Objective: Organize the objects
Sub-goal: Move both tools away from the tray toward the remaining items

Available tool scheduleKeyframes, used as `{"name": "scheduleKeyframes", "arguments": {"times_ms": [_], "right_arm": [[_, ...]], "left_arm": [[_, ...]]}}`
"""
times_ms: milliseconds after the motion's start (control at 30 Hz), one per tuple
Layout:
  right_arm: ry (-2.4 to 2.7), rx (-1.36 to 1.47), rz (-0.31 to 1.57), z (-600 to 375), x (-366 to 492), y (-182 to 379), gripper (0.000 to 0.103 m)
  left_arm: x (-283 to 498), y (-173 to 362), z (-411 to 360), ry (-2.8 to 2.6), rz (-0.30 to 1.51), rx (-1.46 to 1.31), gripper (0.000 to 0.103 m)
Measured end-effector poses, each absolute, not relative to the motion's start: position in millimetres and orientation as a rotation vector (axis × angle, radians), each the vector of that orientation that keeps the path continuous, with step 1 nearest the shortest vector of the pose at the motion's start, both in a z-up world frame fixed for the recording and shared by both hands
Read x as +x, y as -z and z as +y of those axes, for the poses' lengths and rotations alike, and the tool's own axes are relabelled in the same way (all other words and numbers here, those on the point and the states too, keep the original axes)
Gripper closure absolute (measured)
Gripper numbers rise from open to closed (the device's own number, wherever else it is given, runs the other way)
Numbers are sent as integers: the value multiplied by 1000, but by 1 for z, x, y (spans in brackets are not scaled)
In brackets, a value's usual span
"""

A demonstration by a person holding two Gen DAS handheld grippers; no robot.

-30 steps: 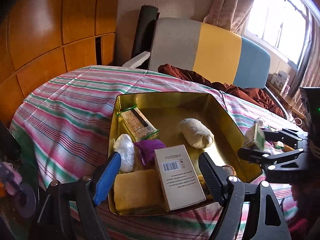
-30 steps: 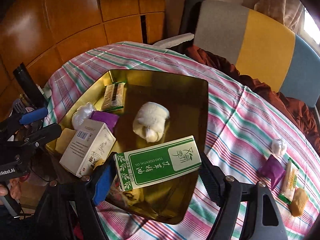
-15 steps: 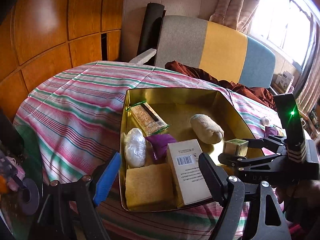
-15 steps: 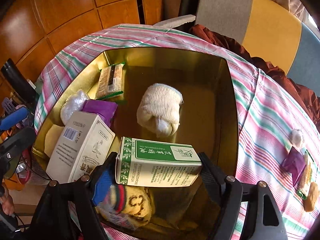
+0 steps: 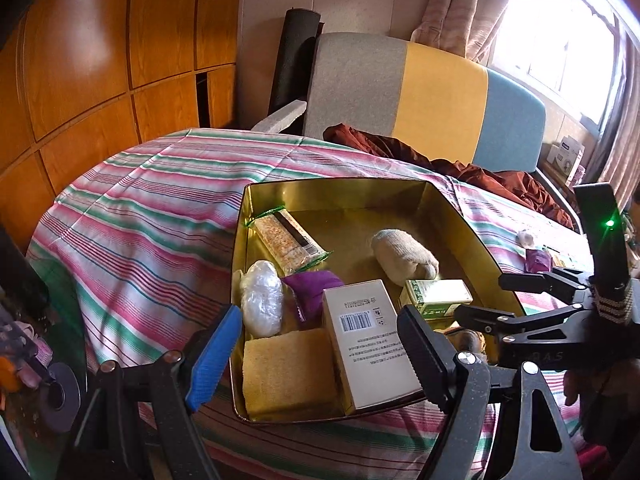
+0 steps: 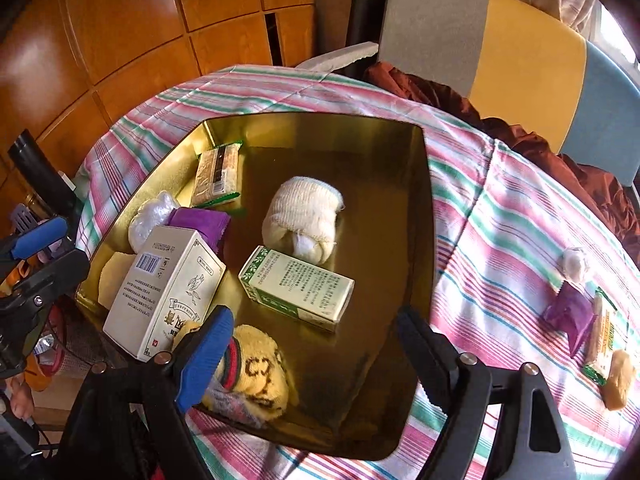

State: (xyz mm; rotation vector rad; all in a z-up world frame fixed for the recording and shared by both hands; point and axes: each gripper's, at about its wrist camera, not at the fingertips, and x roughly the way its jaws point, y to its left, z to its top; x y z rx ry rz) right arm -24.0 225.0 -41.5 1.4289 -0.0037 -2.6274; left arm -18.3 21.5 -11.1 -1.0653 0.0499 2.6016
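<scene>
A green and white box (image 6: 298, 284) lies flat on the floor of the gold tin (image 6: 428, 200), just beyond my right gripper (image 6: 312, 320). Its jaws are opening and touch nothing; the box is free of the pads. From the left wrist view the same box (image 5: 436, 298) rests by the right gripper (image 5: 480, 296). My left gripper (image 5: 320, 314) stands open over the tin's near edge (image 5: 280, 416), holding nothing. Inside the tin are a white barcode box (image 5: 368, 340), a rolled sock (image 5: 404, 256), a cracker packet (image 5: 288, 240) and a yellow sponge (image 5: 288, 372).
On the striped cloth right of the tin lie a white ball (image 6: 576, 264), a purple packet (image 6: 568, 316), a cracker pack (image 6: 606, 332) and a yellowish piece (image 6: 618, 380). A grey, yellow and blue chair (image 5: 420, 100) with brown cloth stands behind the table.
My right gripper carried the green box down into the tin and let it go; the box now lies on the tin floor. The left gripper stays open.
</scene>
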Motion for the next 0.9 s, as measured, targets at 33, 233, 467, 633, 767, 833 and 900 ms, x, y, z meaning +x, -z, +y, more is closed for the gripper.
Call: {"name": "scheduleKeyframes", "arguments": {"times_ms": [33, 233, 467, 633, 767, 833, 900], "right_arm": [[2637, 1417, -11, 229, -21, 38, 17], [2720, 1385, -58, 264, -5, 21, 17], [2802, 1459, -68, 315, 6, 22, 17], [2861, 1519, -99, 358, 14, 27, 17], [2920, 1572, -100, 395, 19, 27, 17], [2951, 1584, -124, 416, 22, 27, 17], [2997, 1598, -162, 438, 26, 29, 17]], "left_arm": [[-18, 10, 22, -2601, 54, -1062, 22], [-17, 4, 34, -2589, 93, -1041, 22], [-13, -1, 53, -2552, 146, -1016, 22], [-12, -4, 69, -2526, 188, -1000, 22], [-12, -6, 85, -2501, 228, -987, 22], [-12, -8, 94, -2483, 247, -980, 22], [-12, -9, 104, -2470, 266, -973, 22]]}}
